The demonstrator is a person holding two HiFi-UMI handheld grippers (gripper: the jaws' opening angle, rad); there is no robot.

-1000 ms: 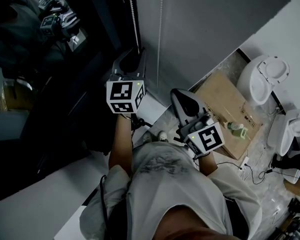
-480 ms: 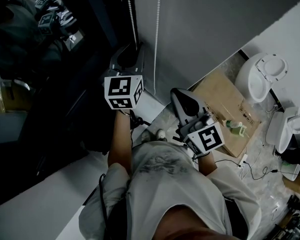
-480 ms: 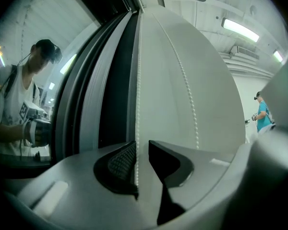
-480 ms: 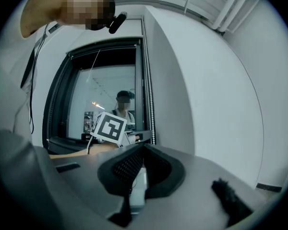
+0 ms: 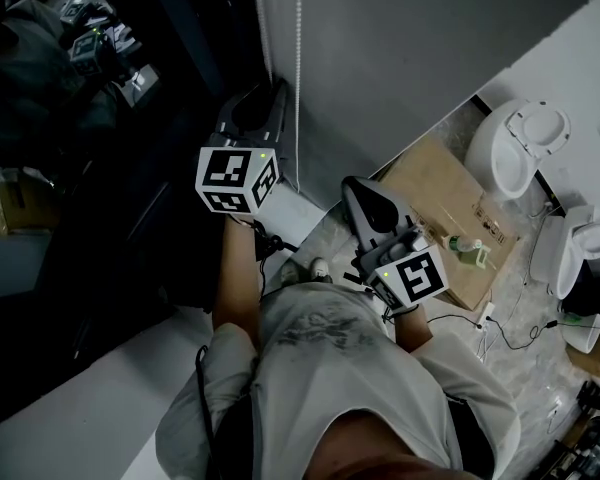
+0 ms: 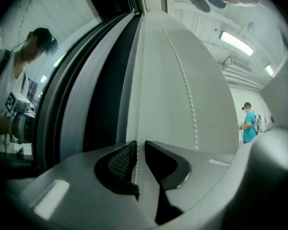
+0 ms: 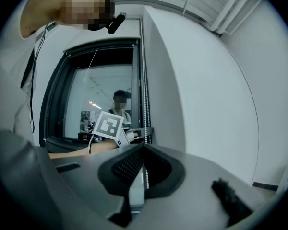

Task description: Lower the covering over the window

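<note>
A white bead chain [image 5: 298,68] hangs down the grey wall beside the dark window [image 5: 100,168]. My left gripper [image 5: 272,103] points level at it. In the left gripper view one strand of the bead chain [image 6: 137,143] runs between the jaws of my left gripper [image 6: 140,145]. The jaws have just been closing; the strand lies against the left jaw tip with a thin gap beside it. The second strand [image 6: 189,104] hangs free to the right. My right gripper [image 5: 358,190] is lower and to the right, shut and empty [image 7: 143,150]. The window glass [image 7: 105,95] shows uncovered.
A cardboard sheet [image 5: 450,208] lies on the floor with a green bottle [image 5: 472,252] on it. White sanitary fixtures [image 5: 520,148] and cables [image 5: 500,336] lie at the right. A person in blue [image 6: 249,123] stands far off.
In the head view the left gripper's marker cube has drifted slightly left and up beside the chain. The right gripper has kept its place.
</note>
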